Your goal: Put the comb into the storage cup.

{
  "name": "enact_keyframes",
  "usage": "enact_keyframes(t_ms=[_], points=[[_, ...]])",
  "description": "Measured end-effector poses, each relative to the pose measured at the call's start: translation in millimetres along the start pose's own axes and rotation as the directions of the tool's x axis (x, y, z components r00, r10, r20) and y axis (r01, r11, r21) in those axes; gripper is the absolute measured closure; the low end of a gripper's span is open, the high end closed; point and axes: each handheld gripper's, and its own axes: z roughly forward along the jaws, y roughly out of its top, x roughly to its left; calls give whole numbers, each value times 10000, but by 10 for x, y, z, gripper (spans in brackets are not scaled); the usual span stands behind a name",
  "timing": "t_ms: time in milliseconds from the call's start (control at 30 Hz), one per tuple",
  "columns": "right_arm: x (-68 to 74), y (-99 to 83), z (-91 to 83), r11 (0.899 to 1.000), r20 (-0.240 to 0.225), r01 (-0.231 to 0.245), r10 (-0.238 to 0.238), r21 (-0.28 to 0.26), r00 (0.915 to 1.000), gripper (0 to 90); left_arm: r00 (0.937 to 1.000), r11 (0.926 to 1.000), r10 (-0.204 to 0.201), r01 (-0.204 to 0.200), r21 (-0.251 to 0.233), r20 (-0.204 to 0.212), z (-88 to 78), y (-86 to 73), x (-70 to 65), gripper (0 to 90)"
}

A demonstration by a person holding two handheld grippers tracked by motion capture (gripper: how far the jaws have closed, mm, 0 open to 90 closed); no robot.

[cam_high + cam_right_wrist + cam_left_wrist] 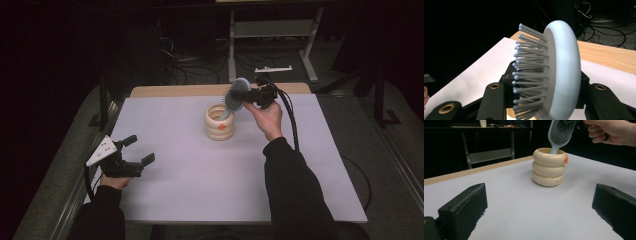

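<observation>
A cream holder [220, 122] made of three stacked rings stands on the white table [200, 170] near its far middle, with a small orange mark on its side. A pale blue hairbrush [235, 95] leans with its handle down inside the holder [548, 167]. My right gripper [252, 95] is shut on the brush head [559, 72], bristles facing left in the right gripper view. The brush head [561, 132] rises above the holder's rim in the left gripper view. My left gripper [137, 150] hovers open and empty at the table's near left, jaws wide apart.
A strip of wooden tabletop [210, 90] shows beyond the white sheet. Behind the table stand a grey metal frame [272, 30] and tangled cables on the dark floor [185, 60]. Broad bare white surface lies between the two grippers.
</observation>
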Motion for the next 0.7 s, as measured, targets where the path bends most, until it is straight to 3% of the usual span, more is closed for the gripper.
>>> enact_keyframes(t_ms=[167,400,600,700], points=[[-10,-26,62,9995,-280,-183,190,268,9994,493,10000,10000,-10,10,5,30,2,-1,1,0],[11,-31,93,9992,-317,-221,232,321,9992,480,10000,10000,-24,24,7,36,1,-4,1,0],[-8,-31,79,9984,-260,-410,420,399,9988,409,10000,9999,-63,63,112,58,11,-18,1,0],[-12,-26,69,9987,-36,-322,324,395,9995,323,10000,9999,-52,52,153,58,15,-23,0,0]])
